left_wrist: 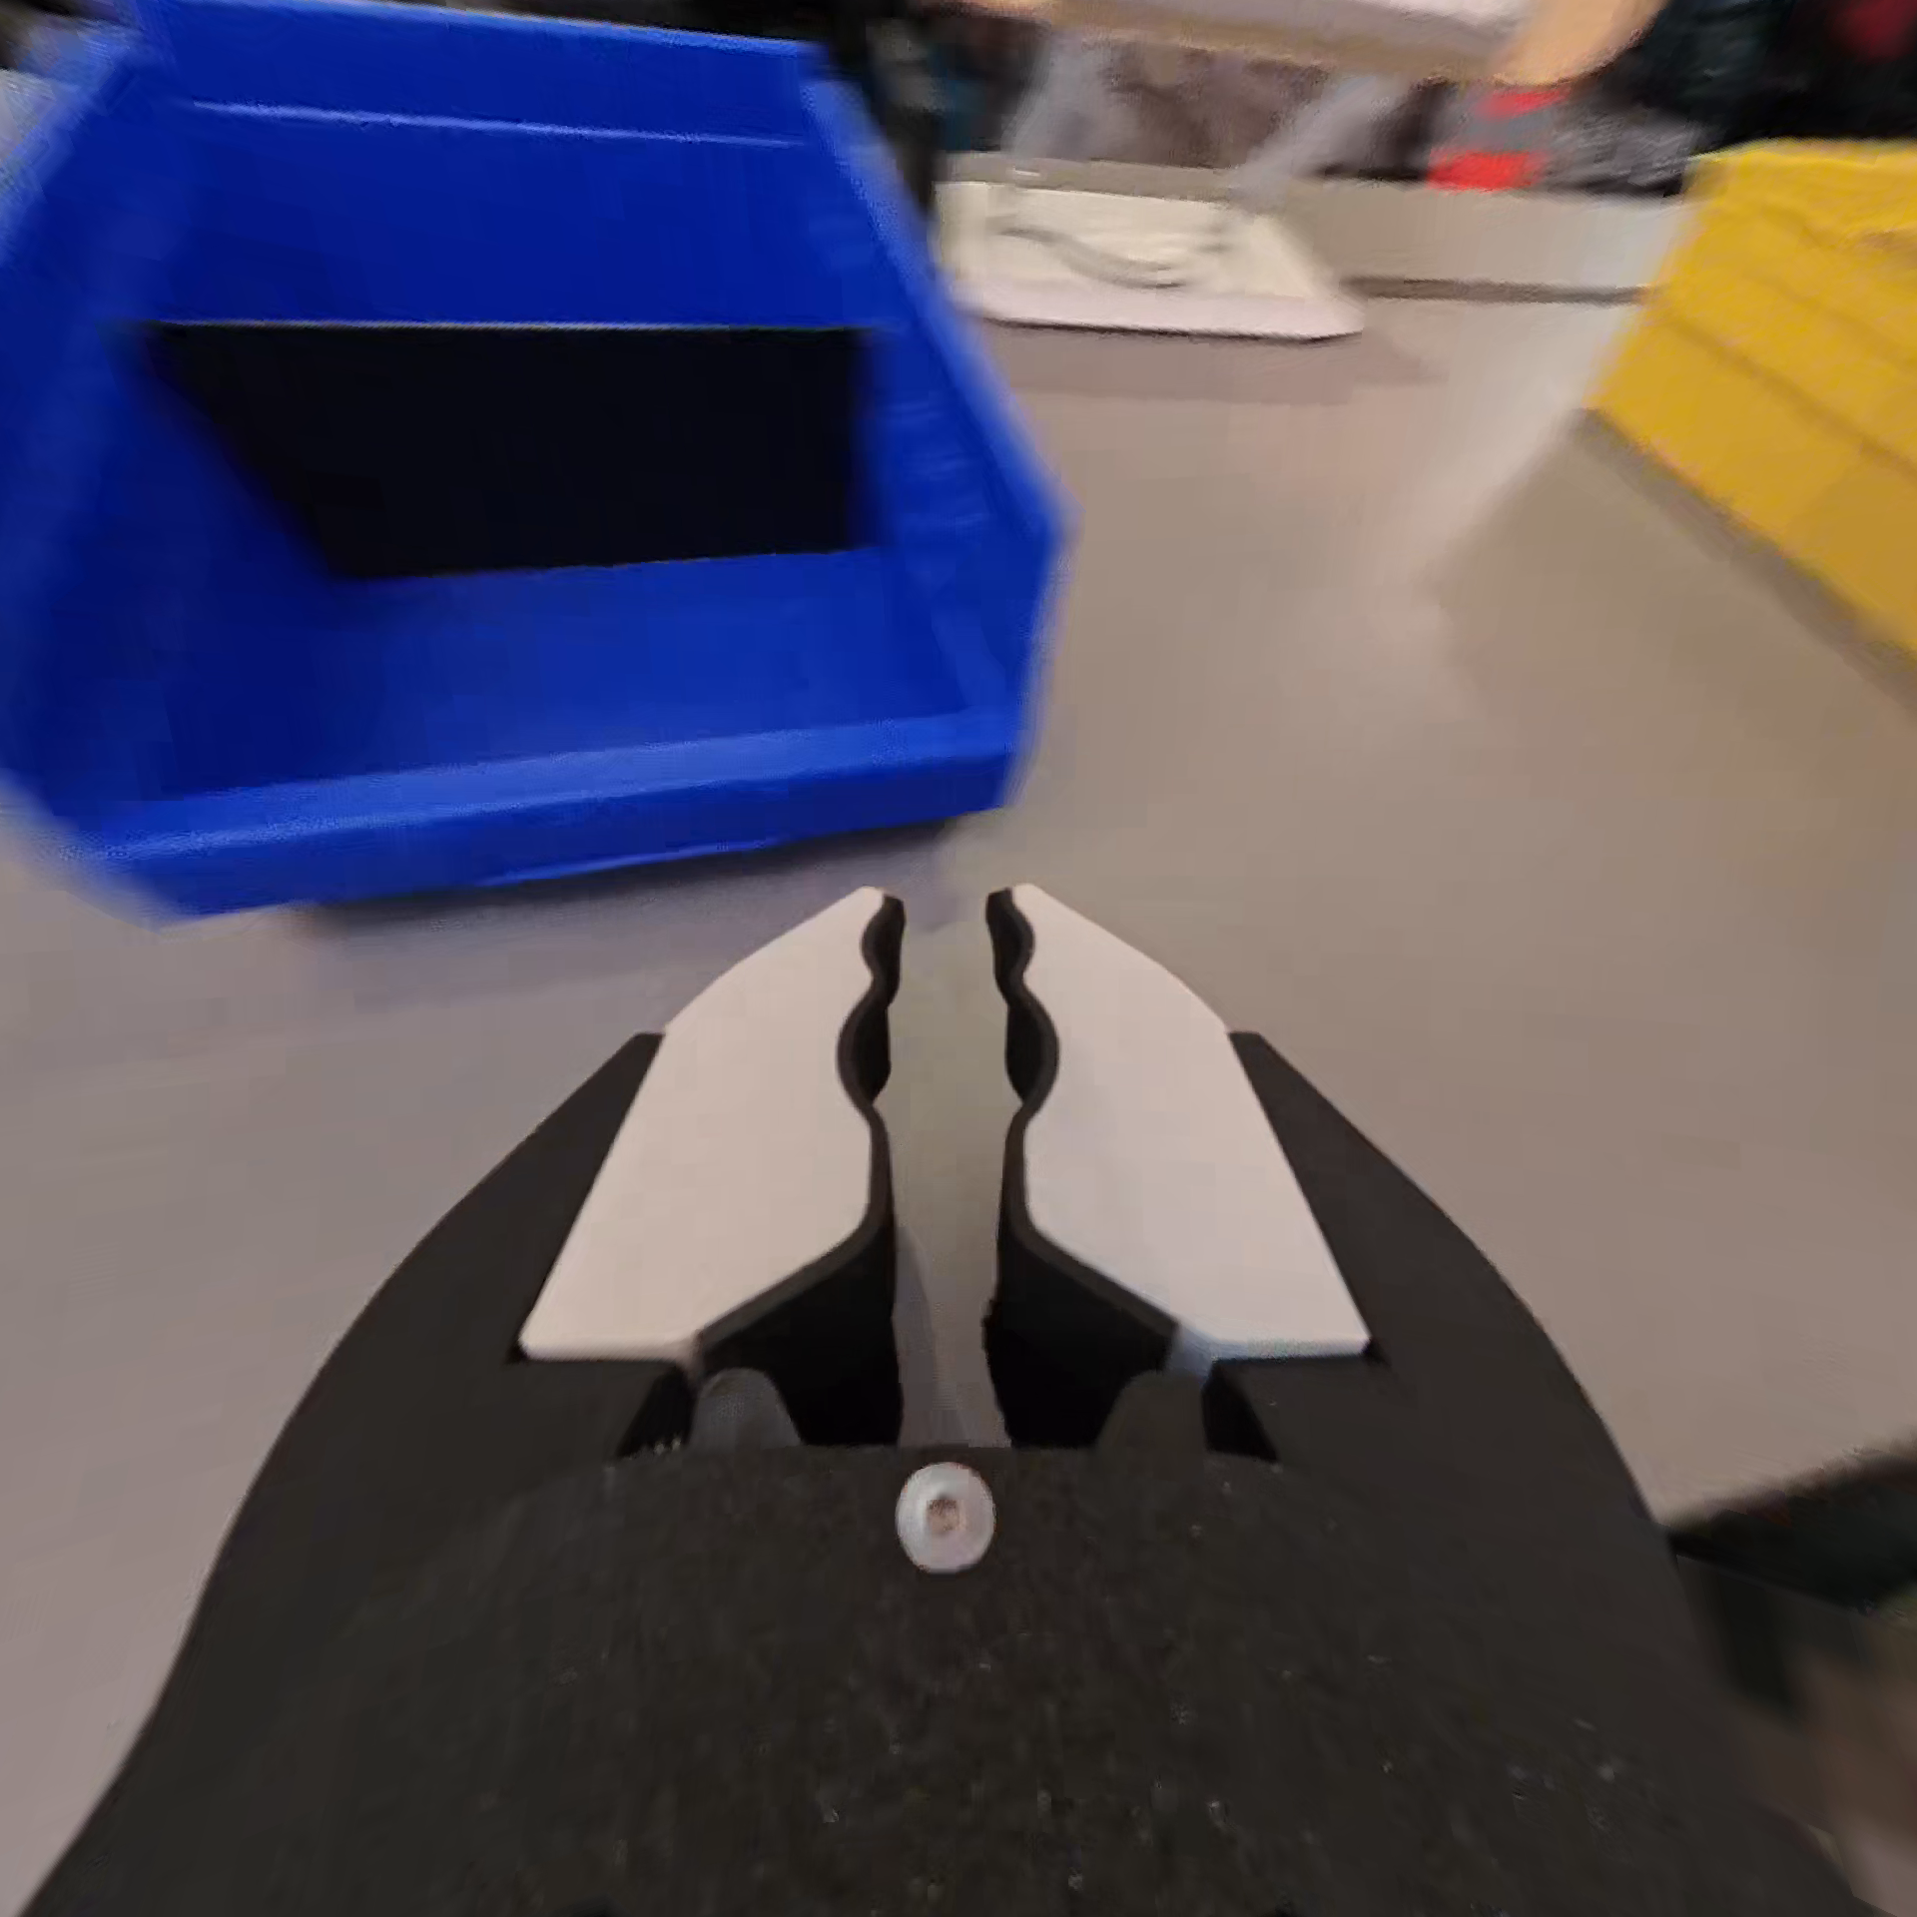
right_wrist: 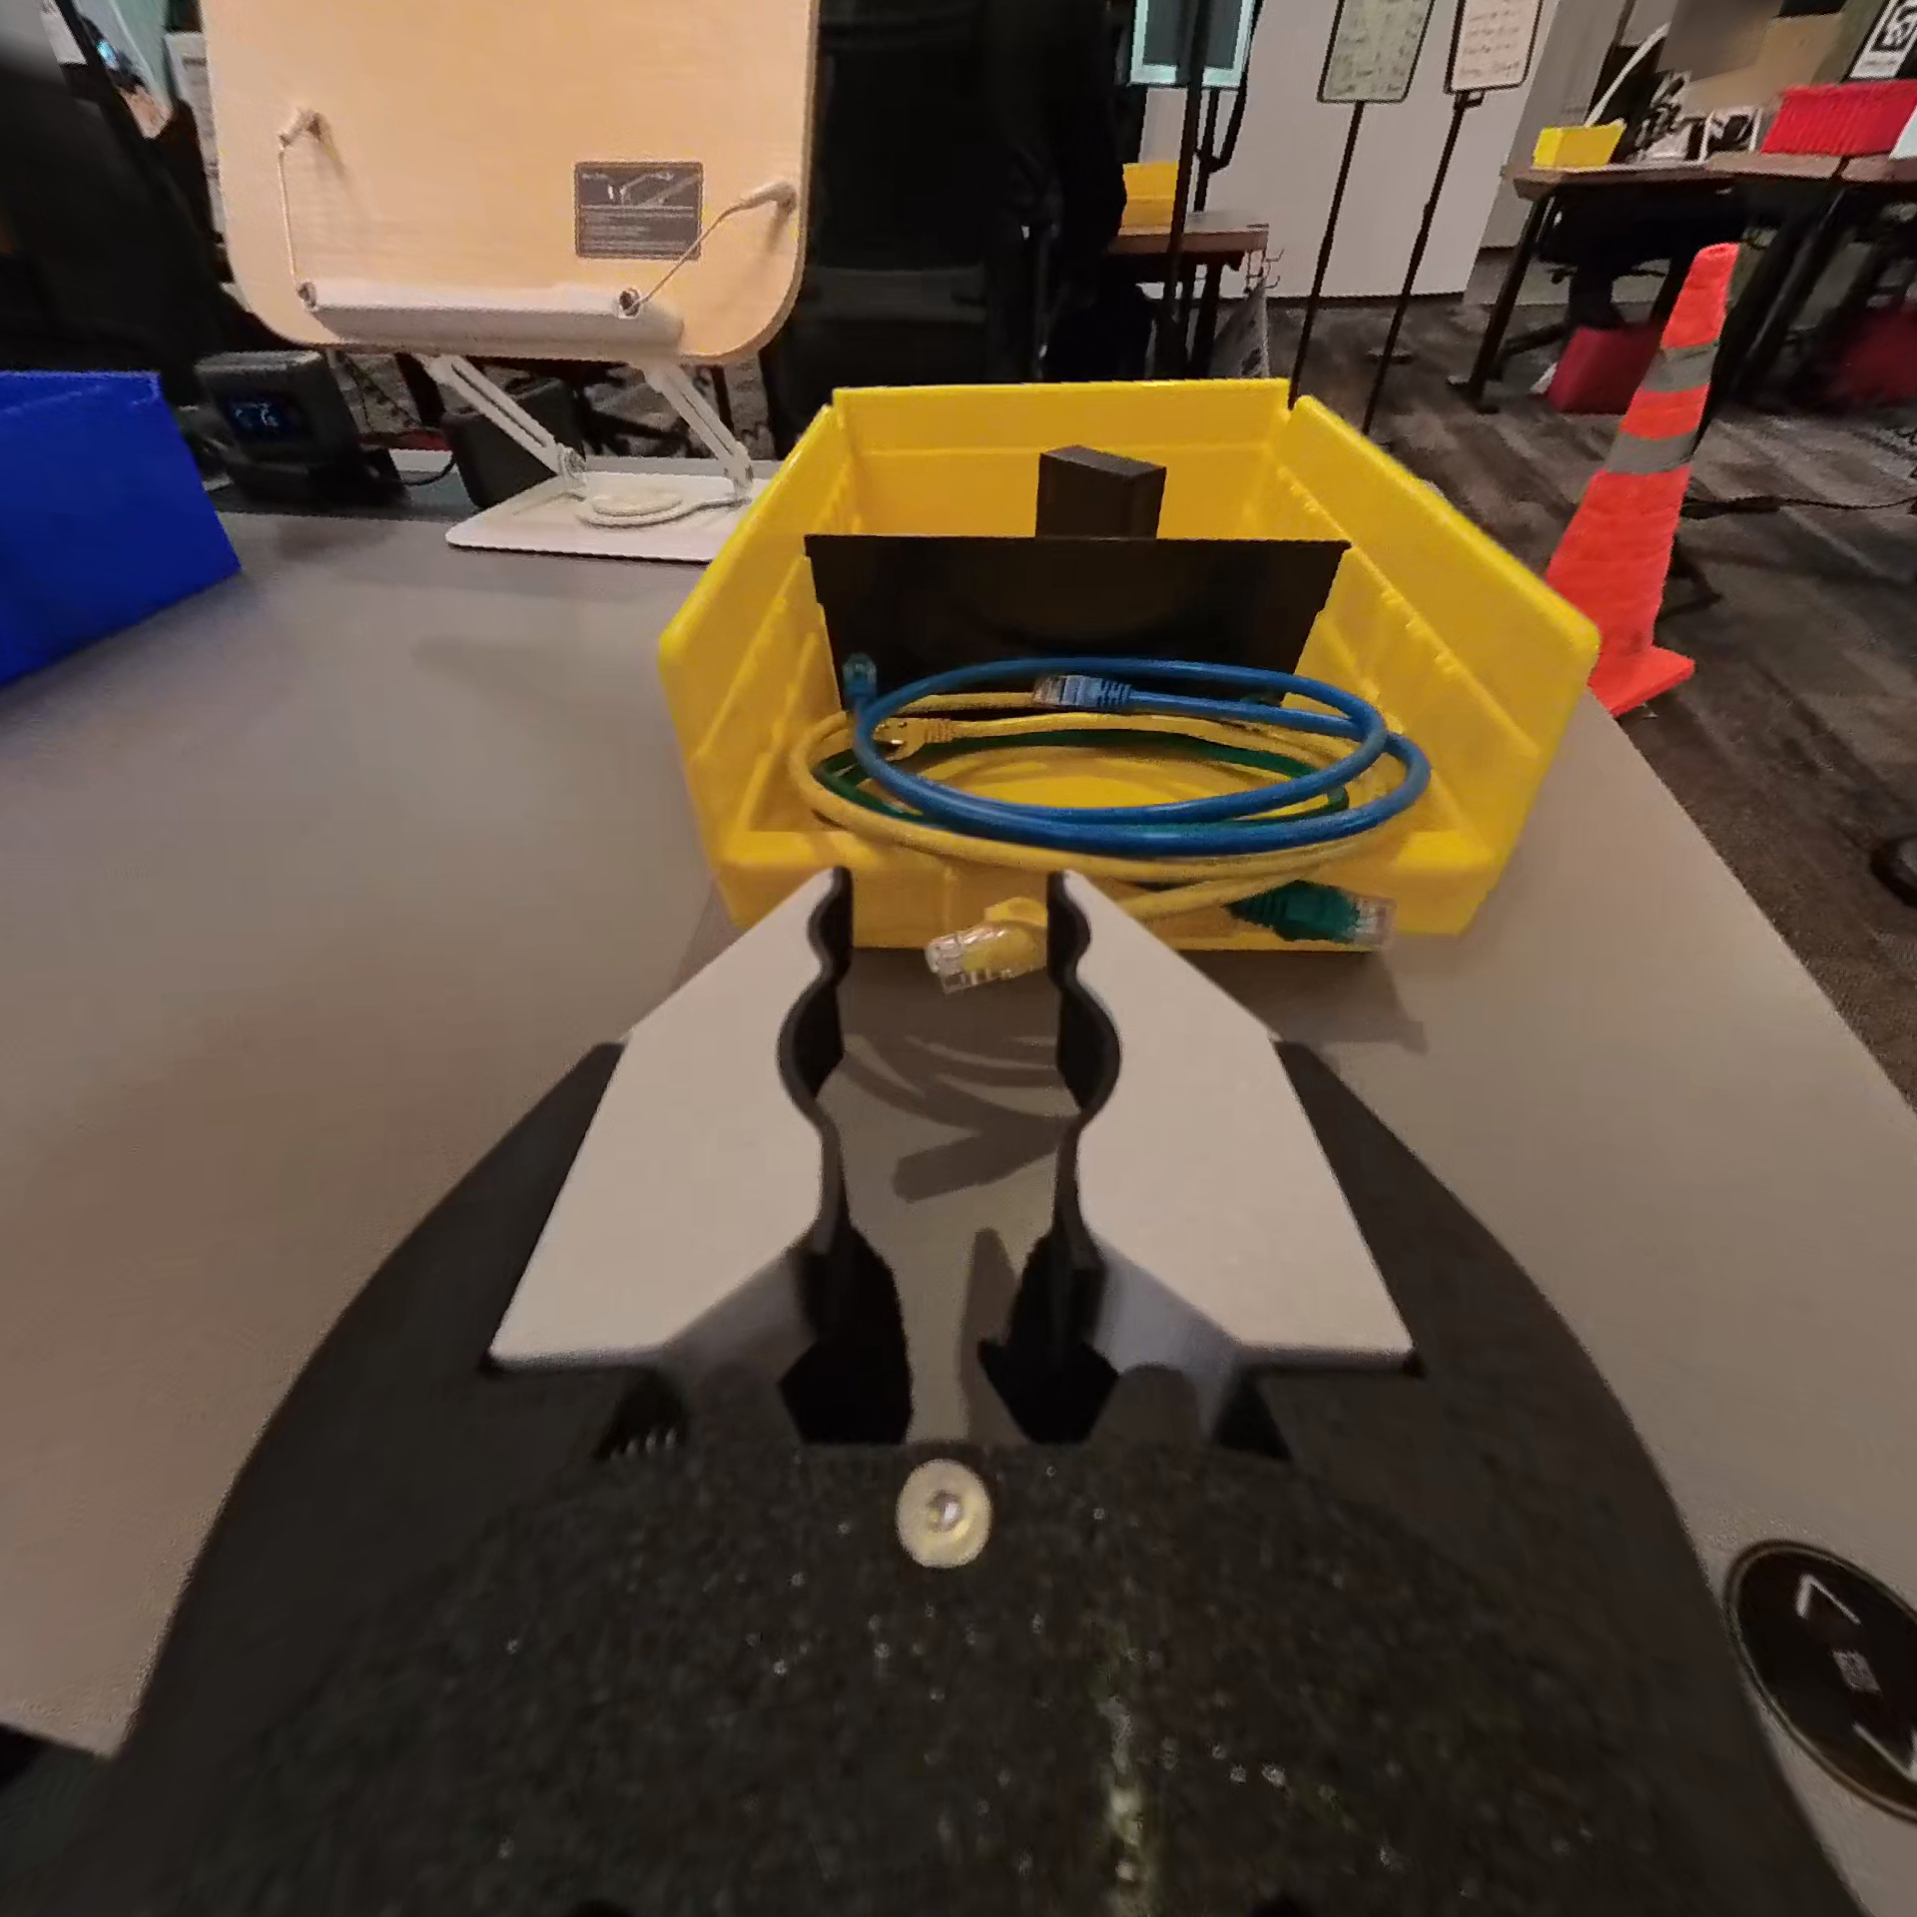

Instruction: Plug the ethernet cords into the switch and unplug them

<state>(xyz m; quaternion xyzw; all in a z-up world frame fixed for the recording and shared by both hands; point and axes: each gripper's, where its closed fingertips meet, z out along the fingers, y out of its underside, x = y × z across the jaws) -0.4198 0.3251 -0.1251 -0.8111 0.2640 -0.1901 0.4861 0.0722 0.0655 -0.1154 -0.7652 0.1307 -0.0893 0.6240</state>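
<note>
A yellow bin [right_wrist: 1452, 664] stands on the grey table just ahead of my right gripper [right_wrist: 949, 903], which is open and empty. Coiled in the bin lie a blue cord [right_wrist: 1120, 820], a yellow cord [right_wrist: 1193, 882] and a green cord [right_wrist: 1317, 918]. The yellow cord's plug [right_wrist: 980, 949] hangs over the bin's front lip, between my fingertips and just beyond them. A black divider [right_wrist: 1068, 612] and a small black box [right_wrist: 1100, 493] stand behind the cords. My left gripper [left_wrist: 944, 913] is empty with a narrow gap, close to a blue bin [left_wrist: 467, 674] holding a dark panel [left_wrist: 519, 446]. The left view is blurred.
The yellow bin's corner [left_wrist: 1784, 415] shows at the right of the left view. A wooden stand [right_wrist: 498, 176] on a white base [right_wrist: 591, 519] sits at the table's back. An orange cone [right_wrist: 1649, 467] stands on the floor past the right table edge. A round black disc [right_wrist: 1826, 1670] is set in the table.
</note>
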